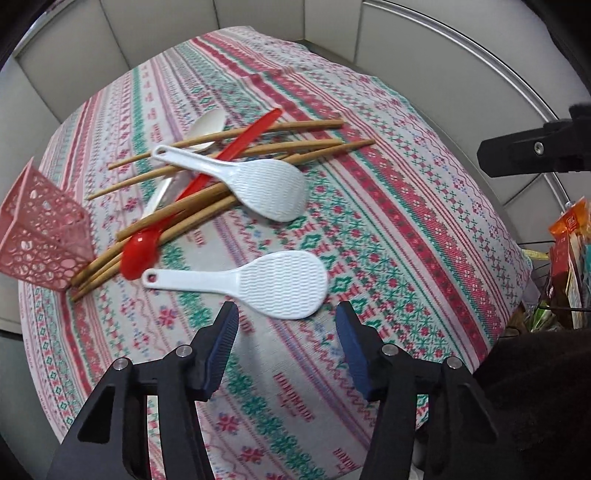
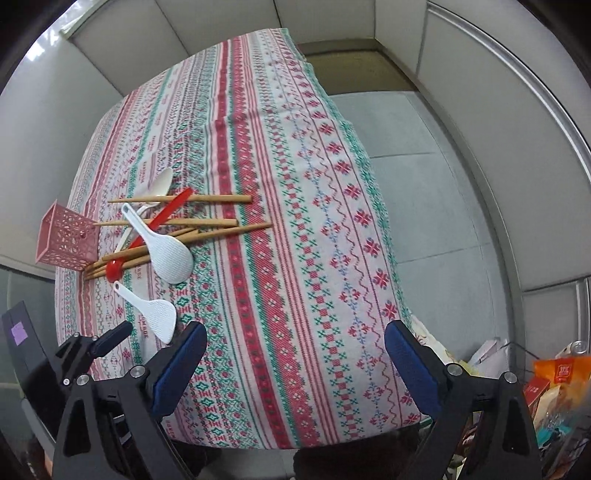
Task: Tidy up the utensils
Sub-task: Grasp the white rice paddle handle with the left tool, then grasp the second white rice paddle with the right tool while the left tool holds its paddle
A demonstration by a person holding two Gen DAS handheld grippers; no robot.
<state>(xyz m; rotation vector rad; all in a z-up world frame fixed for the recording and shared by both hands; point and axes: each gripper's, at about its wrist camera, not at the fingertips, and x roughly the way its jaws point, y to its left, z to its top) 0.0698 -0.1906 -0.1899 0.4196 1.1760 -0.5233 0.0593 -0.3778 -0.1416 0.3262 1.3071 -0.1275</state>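
Observation:
A pile of utensils lies on the patterned tablecloth: several wooden chopsticks, a red spoon, a white spoon and a white rice paddle on top. A second white rice paddle lies apart, nearer me. My left gripper hovers open just in front of this paddle's blade, nothing between its blue pads. A pink perforated holder stands at the left table edge, by the chopstick ends. My right gripper is open wide over bare cloth, right of the pile.
The table drops off to a grey floor on the right. Snack packets and boxes crowd the lower right. A dark box with a purple sticker sits low on the left. Grey wall panels close the far side.

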